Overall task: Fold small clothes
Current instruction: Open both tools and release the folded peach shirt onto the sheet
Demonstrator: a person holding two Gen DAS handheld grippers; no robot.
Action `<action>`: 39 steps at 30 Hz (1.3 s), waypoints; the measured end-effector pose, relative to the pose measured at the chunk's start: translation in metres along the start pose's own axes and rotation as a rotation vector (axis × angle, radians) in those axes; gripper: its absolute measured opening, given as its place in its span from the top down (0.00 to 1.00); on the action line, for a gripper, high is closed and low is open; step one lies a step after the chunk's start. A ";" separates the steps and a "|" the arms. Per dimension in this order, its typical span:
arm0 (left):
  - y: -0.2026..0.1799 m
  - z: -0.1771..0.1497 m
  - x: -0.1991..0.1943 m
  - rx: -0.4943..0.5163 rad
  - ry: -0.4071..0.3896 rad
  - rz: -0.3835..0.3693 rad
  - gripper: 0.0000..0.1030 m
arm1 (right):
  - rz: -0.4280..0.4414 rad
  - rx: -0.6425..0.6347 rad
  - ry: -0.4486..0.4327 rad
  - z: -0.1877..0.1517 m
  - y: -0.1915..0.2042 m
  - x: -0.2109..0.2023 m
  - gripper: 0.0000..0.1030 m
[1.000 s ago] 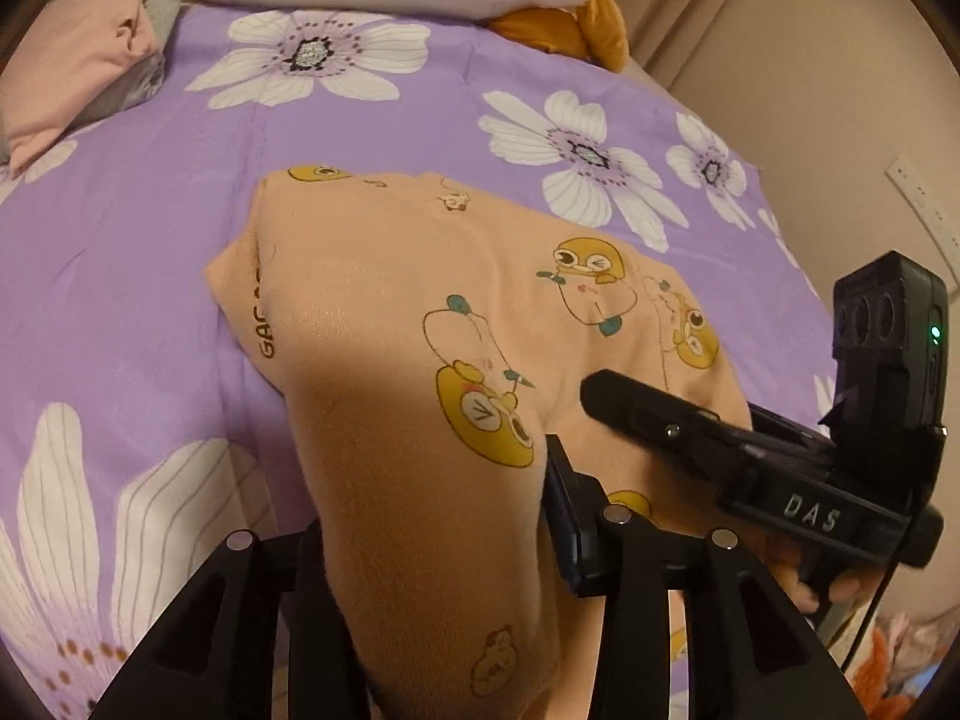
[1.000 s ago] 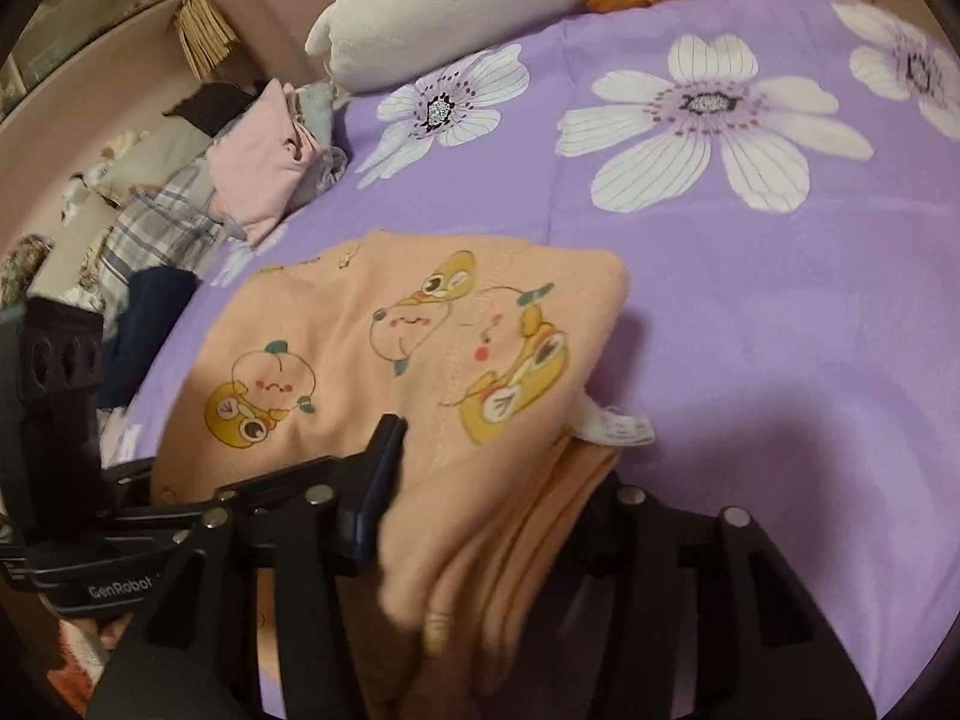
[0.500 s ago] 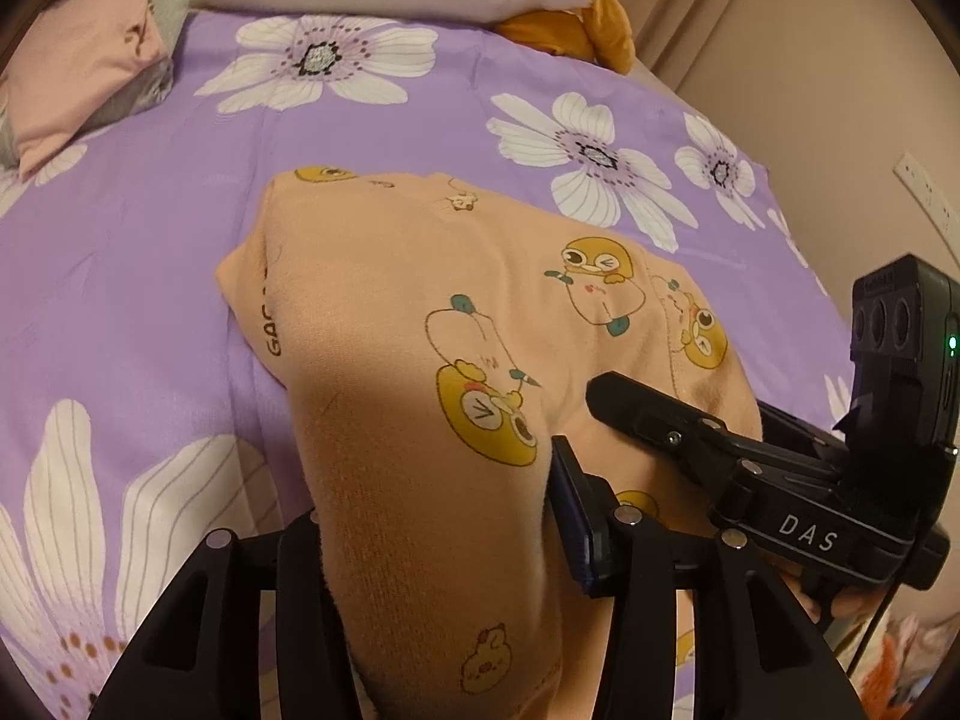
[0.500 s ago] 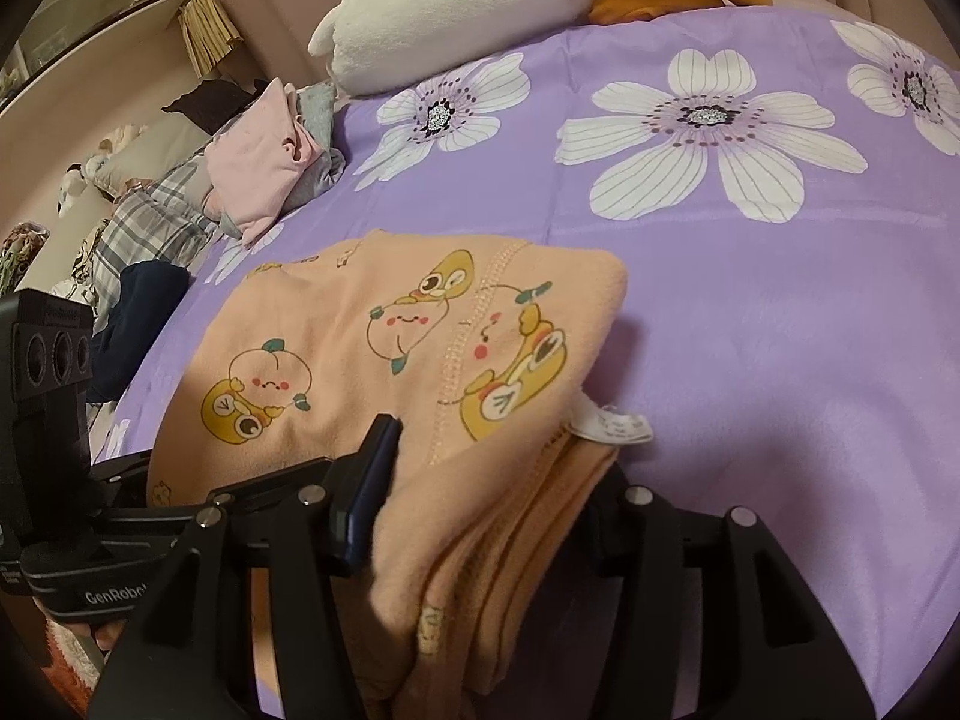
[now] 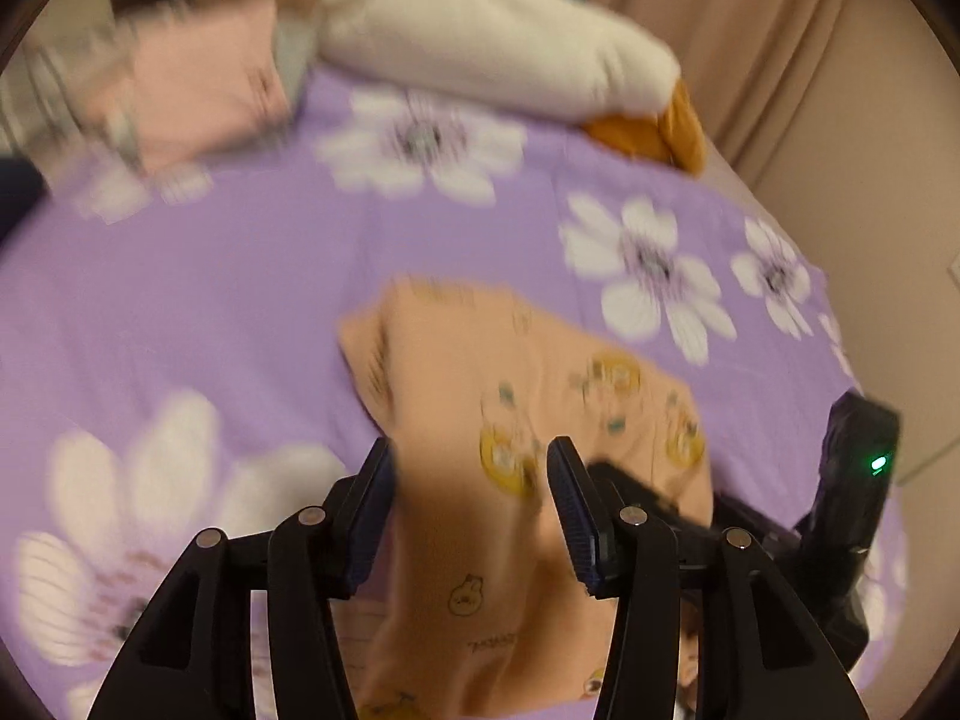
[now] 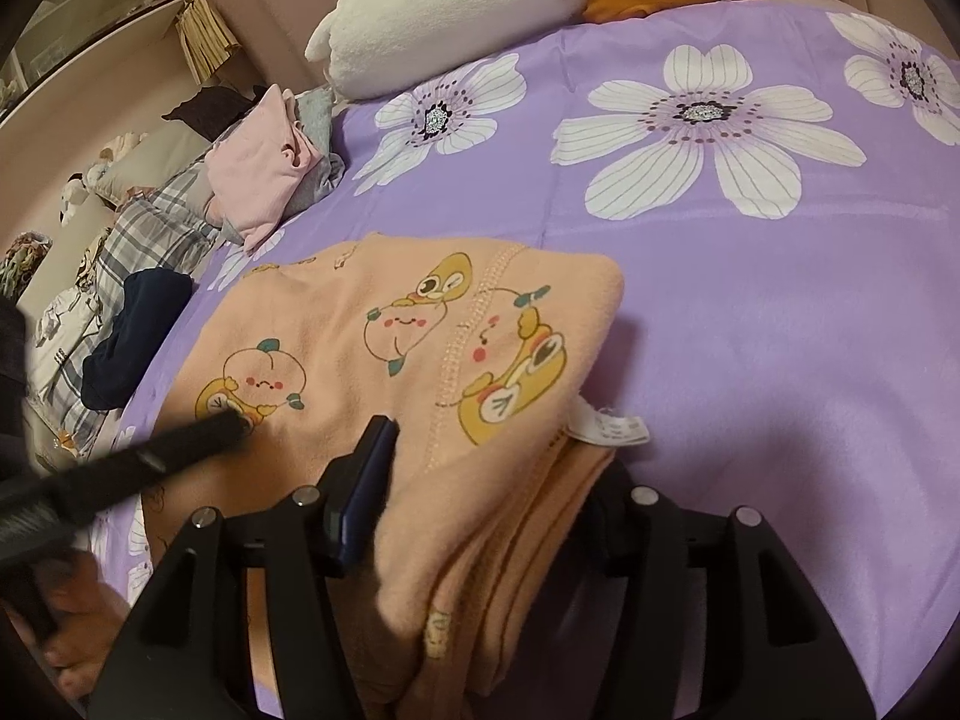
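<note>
Left wrist view is blurred: we see the left gripper [image 5: 471, 492] spread, astride the peach cartoon-print garment [image 5: 528, 420] without pinching it. At six o'clock on the purple floral bedsheet [image 6: 780, 312], our right gripper [image 6: 480, 480] straddles its folded edge; the right finger is hidden, so we cannot tell its grip.

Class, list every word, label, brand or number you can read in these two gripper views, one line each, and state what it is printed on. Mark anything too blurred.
No text reads with certainty.
Dark lettering low on the peach cartoon-print fleece garment: blurred, unreadable.
White sewn-in care tag at the garment's edge: faint print, too small to read.
Lettering beside the small outline figure on the garment's fold: too small to read.
Purple bedsheet with white flowers: no text.
</note>
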State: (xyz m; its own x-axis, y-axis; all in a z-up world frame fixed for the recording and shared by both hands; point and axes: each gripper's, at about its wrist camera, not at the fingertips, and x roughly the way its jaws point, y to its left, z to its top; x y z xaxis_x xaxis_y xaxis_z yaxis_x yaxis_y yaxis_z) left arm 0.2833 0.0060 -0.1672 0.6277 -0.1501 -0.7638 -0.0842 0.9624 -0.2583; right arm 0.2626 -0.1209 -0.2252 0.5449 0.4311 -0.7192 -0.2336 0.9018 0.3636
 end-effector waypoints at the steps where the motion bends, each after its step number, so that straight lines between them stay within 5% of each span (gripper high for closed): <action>1: -0.001 0.003 -0.007 0.018 -0.024 0.016 0.52 | 0.001 0.002 0.002 0.000 0.000 -0.001 0.48; 5: 0.005 0.014 -0.033 0.053 -0.074 0.035 0.52 | 0.047 0.034 -0.054 0.006 -0.002 -0.032 0.75; 9: -0.003 0.021 -0.041 0.138 -0.160 0.033 0.52 | 0.035 0.046 -0.252 0.018 0.004 -0.087 0.81; 10: -0.005 0.025 -0.038 0.160 -0.152 0.030 0.52 | 0.089 0.027 -0.270 0.027 0.010 -0.098 0.80; 12: -0.004 0.038 -0.025 0.173 -0.096 0.035 0.52 | 0.153 -0.021 -0.237 0.051 0.028 -0.100 0.81; 16: 0.018 0.060 -0.021 0.019 -0.058 -0.043 0.52 | 0.017 -0.110 -0.177 0.087 0.059 -0.070 0.79; 20: 0.029 0.071 0.000 -0.048 0.005 -0.140 0.52 | 0.064 0.048 0.004 0.072 0.027 -0.004 0.83; 22: 0.029 0.065 0.018 -0.048 0.066 -0.171 0.52 | -0.063 0.056 0.095 0.070 0.016 0.015 0.86; 28: 0.014 0.054 0.056 0.009 0.196 -0.333 0.52 | 0.075 0.080 -0.013 0.075 0.016 -0.035 0.83; 31: 0.021 0.051 0.080 -0.039 0.269 -0.278 0.54 | 0.071 0.060 0.035 0.074 0.025 -0.035 0.83; 35: 0.030 0.041 0.113 -0.043 0.331 -0.272 0.60 | -0.031 0.094 0.237 0.062 0.014 0.018 0.89; 39: 0.031 0.044 0.090 -0.057 0.317 -0.228 0.67 | -0.076 0.179 0.250 0.061 0.008 0.015 0.91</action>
State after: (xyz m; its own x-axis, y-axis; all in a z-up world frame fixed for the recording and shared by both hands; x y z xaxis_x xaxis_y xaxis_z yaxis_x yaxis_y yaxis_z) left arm 0.3710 0.0318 -0.2179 0.3656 -0.4298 -0.8256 -0.0184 0.8835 -0.4681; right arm 0.3178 -0.1087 -0.1967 0.3358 0.3768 -0.8633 -0.0426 0.9216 0.3857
